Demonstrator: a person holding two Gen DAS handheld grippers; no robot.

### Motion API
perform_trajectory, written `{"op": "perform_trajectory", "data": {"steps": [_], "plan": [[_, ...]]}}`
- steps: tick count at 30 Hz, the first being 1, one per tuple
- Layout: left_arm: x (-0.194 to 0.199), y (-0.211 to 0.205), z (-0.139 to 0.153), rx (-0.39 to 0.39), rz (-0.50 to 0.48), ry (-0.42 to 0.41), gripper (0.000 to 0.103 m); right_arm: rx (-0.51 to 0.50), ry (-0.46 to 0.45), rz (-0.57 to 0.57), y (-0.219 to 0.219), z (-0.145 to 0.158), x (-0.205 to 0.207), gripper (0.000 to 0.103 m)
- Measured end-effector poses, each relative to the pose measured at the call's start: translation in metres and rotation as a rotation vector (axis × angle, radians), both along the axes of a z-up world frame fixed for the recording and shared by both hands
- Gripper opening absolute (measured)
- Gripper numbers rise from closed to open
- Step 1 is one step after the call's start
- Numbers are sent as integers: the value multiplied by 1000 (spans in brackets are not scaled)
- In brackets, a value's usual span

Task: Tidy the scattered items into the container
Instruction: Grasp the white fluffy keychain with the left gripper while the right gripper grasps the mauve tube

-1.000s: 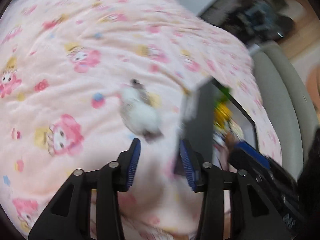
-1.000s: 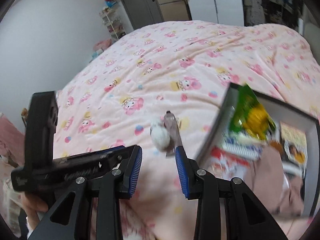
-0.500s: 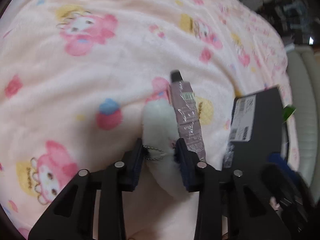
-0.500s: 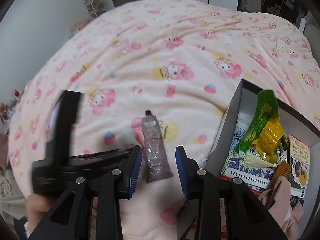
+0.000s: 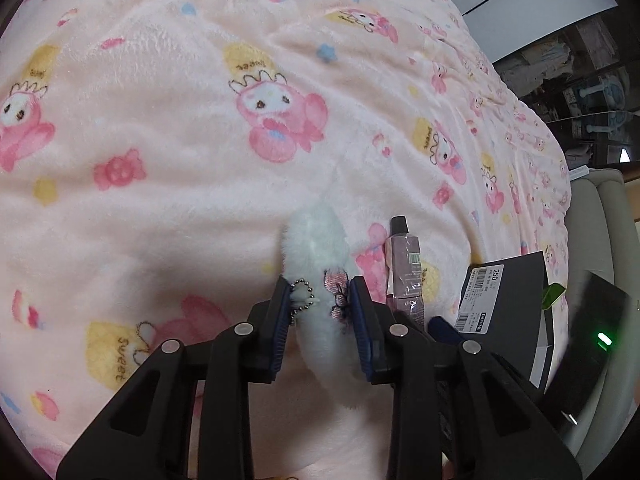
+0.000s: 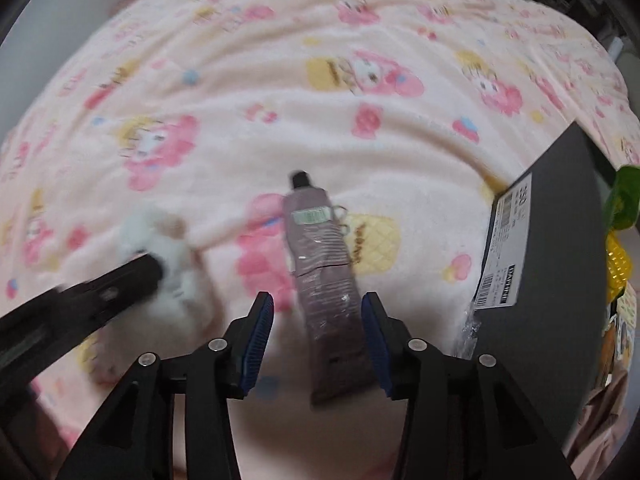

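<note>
A white fluffy plush keychain (image 5: 320, 264) with a ball chain lies on the pink blanket. My left gripper (image 5: 319, 296) is shut on it, blue pads pressing its sides. It also shows blurred in the right wrist view (image 6: 168, 256). A mauve tube (image 6: 324, 272) with a black cap lies beside it, also in the left wrist view (image 5: 406, 268). My right gripper (image 6: 318, 312) is open, its fingers either side of the tube's lower half. The black box (image 6: 560, 240) stands to the right, holding several items.
The pink cartoon-print blanket (image 5: 200, 140) covers the whole bed. The box's labelled wall (image 5: 504, 304) is right of the tube. Green and yellow packets (image 6: 620, 220) stick up inside the box. A beige cushioned edge (image 5: 592, 240) lies at far right.
My left gripper came down onto the plush and closed on it. My right gripper moved down and forward until its open fingers straddle the tube.
</note>
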State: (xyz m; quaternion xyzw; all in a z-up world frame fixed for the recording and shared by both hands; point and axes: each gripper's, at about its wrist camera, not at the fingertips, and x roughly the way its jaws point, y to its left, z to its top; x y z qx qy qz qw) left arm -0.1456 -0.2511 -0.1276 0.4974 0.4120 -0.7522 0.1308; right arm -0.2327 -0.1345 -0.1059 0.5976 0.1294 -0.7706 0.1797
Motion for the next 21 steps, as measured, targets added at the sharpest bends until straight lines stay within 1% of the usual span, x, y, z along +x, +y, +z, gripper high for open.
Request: {"op": "perform_trajectory", "data": {"steps": [1,2,4,5,6,7,9,11,13,16,18,19,21], "plan": [[0,-2,1,2,-4,-1,29,2,-20,-12,1,-6,-3,50],[0,-2,0,6,-6,-3,30,0,-37,-26,2,-13,-6,53],[1,-4,-1,14,-8,-5,30,-22,-75,-47,6,-26,-9,53],[2,-5,-1,14,-8,-4,30,-31,-73,-46,7,-28,-9,50],[2,-5,-1,13,-7,-4,30,-39,-54,-36,9,-26,-6,44],[2,-5,0,14,-7,0,30,-41,-39,-28,9,-23,-3,35],[5,-6,1,17,-6,12,30,-102,-46,-10,12,-15,3,33],[6,-7,4,21,-6,30,29,-153,-56,-16,16,-6,10,33],[8,-7,7,29,-10,51,29,-197,-39,-9,19,9,20,33],[9,-7,11,64,-23,100,29,-254,-8,-3,28,33,34,33],[12,-4,20,62,-28,140,29,-280,16,-5,37,49,43,33],[12,2,29,46,-56,175,29,-302,37,-4,46,62,49,33],[12,16,44,45,-109,242,29,-322,78,-5,59,81,58,33]]}}
